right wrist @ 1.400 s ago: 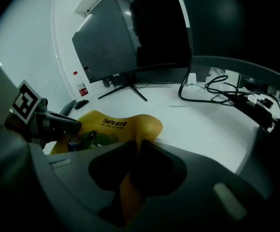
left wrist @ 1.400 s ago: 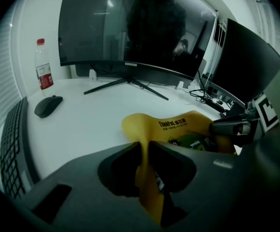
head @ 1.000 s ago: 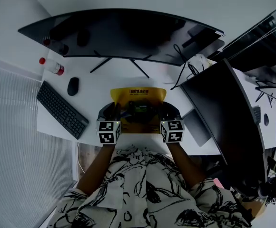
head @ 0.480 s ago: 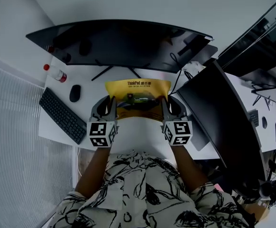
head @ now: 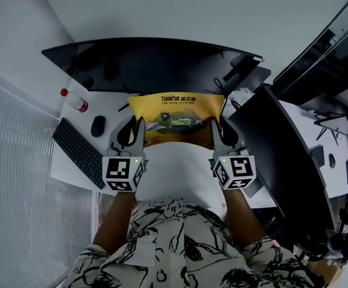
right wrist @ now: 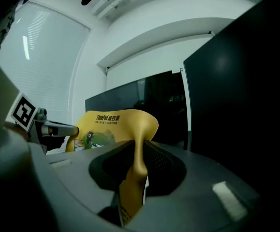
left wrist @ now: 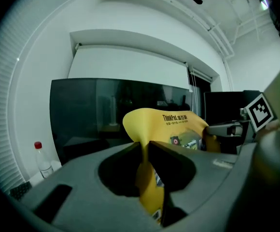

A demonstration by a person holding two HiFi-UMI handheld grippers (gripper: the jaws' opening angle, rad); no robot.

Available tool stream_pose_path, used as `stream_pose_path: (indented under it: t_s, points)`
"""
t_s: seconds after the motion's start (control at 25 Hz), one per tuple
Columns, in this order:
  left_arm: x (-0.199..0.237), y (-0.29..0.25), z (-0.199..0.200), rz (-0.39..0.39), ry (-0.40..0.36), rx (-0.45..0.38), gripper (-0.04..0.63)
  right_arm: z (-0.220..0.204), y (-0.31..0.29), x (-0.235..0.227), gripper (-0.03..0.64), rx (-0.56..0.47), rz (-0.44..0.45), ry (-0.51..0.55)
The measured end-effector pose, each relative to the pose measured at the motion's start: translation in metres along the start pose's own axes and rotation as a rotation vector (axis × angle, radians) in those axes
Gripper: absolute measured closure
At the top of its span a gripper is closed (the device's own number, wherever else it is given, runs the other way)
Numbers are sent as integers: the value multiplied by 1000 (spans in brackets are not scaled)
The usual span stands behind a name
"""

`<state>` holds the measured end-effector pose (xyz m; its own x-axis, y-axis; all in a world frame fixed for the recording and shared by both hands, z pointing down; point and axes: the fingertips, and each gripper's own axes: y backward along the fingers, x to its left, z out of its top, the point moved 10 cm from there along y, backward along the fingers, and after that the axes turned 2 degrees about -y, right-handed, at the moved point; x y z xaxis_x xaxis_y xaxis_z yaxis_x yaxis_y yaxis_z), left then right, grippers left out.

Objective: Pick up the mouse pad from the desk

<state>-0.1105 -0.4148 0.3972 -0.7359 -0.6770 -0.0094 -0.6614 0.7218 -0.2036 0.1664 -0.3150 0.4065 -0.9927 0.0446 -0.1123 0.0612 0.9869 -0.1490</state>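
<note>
Clamping the mouse pad (head: 175, 110) at its sides, left gripper (head: 138, 123) and right gripper (head: 213, 125) fingers hold it before the monitor (head: 156, 62).

"ThinkPad" in dark print, followed by unreadable characters, near top edge of yellow mouse pad (head: 175, 117).

Yellow mouse pad (head: 177, 108) with printed graphic, spanning between left gripper (head: 139, 125) and right gripper (head: 213, 126); each side edge clamped between jaws.

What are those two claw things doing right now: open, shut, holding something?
Left gripper: closed, holding the left side of the yellow mouse pad.
Right gripper: closed, holding the mouse pad's right side.
</note>
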Motion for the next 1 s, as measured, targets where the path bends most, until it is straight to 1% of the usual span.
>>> stream_pose_path:
  t_s: [0.28,0.56,0.8,1.0]
  points:
    - [4,3,40,-18,-12,-87,522,49,6,2,541,-107,17,36]
    - [7,13,79,-26,-31,-171,522,86,13,8,541,-191,29,63]
    - [8,20,96,-29,-38,-220,523,110,21,14,541,-238,39,85]
    - [7,23,100,-31,-43,-238,522,115,27,17,541,-255,28,120]
